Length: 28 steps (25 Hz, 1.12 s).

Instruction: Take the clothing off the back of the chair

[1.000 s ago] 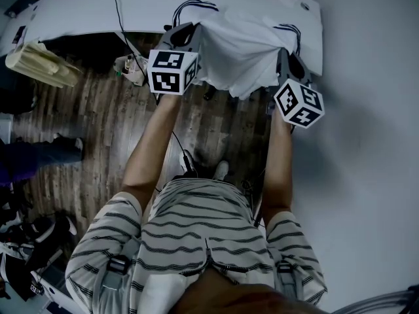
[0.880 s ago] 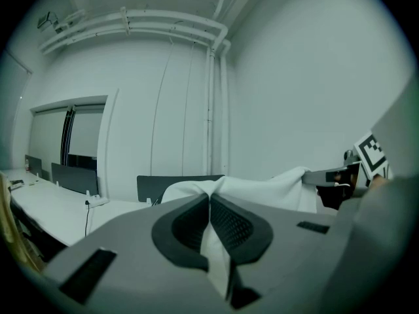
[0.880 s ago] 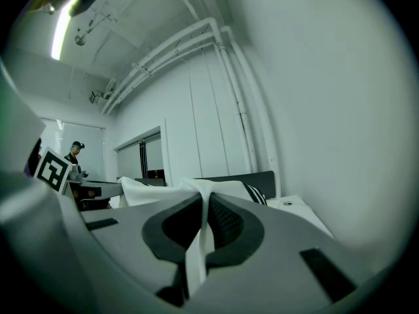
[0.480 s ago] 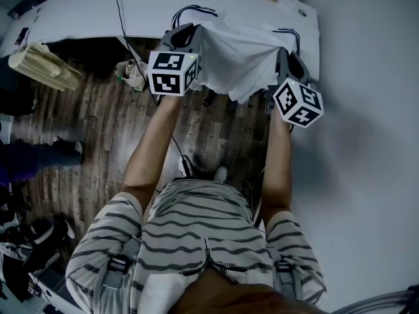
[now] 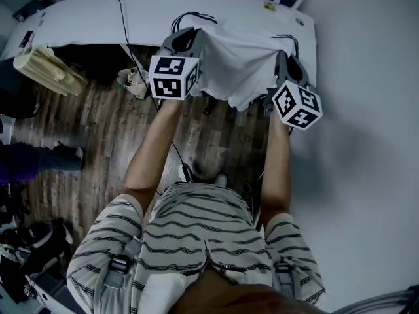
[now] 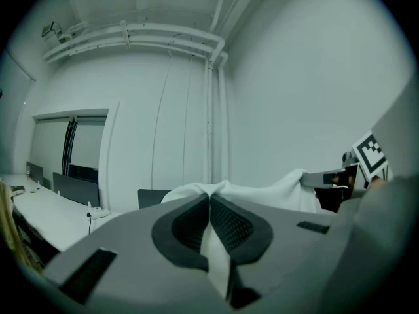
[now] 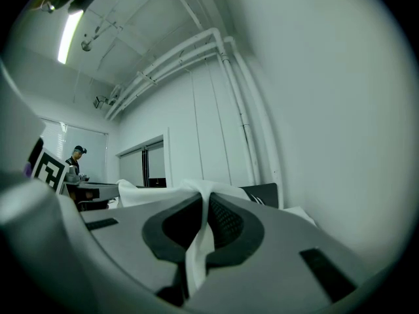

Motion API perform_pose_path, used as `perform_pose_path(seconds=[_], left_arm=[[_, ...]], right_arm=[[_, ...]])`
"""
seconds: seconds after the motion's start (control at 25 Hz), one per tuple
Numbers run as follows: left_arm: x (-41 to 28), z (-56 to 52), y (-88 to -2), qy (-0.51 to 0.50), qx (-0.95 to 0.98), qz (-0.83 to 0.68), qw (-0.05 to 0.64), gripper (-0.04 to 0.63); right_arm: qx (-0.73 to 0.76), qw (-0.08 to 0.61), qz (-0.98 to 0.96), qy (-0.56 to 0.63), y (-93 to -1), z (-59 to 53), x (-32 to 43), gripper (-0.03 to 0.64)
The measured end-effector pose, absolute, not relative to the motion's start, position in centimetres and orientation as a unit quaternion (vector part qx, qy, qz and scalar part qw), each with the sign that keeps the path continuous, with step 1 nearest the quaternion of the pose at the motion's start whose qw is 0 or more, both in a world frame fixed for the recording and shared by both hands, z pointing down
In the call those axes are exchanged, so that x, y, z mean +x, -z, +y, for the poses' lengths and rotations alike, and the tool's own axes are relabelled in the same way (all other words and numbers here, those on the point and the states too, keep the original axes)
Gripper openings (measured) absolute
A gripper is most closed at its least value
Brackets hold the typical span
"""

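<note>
While the left gripper (image 5: 194, 36) and right gripper (image 5: 280, 56) rise, each clamped on the white shirt (image 5: 236, 63), it lifts nearly free.

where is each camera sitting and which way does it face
Head view: on the person's head, facing steeply down at the white shirt and wood floor; shows both forearms, striped top, left gripper, right gripper.
Left gripper view: rides that gripper, faces a wall, level; its jaws pinch the shirt.
Right gripper view: rides that gripper, faces a wall, level; its jaws pinch the shirt.
Shared: both gripper views show the shirt and the other gripper's marker cube.
</note>
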<state>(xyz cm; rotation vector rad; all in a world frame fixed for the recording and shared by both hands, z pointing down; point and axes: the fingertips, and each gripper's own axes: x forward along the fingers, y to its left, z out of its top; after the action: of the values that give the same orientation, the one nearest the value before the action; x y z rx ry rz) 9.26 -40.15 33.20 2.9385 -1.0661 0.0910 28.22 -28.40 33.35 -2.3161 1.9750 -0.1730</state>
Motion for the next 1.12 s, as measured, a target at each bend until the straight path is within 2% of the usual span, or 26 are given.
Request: perform_pose_path(seconds=[1.12], left_arm=[[6.5,-35.6,-25.5,0.042,0.94,-0.338,-0.029,0.029]], right_arm=[[-0.75,0.067,0.658,-0.005,-25.7,-24.6,25.2,0.026]])
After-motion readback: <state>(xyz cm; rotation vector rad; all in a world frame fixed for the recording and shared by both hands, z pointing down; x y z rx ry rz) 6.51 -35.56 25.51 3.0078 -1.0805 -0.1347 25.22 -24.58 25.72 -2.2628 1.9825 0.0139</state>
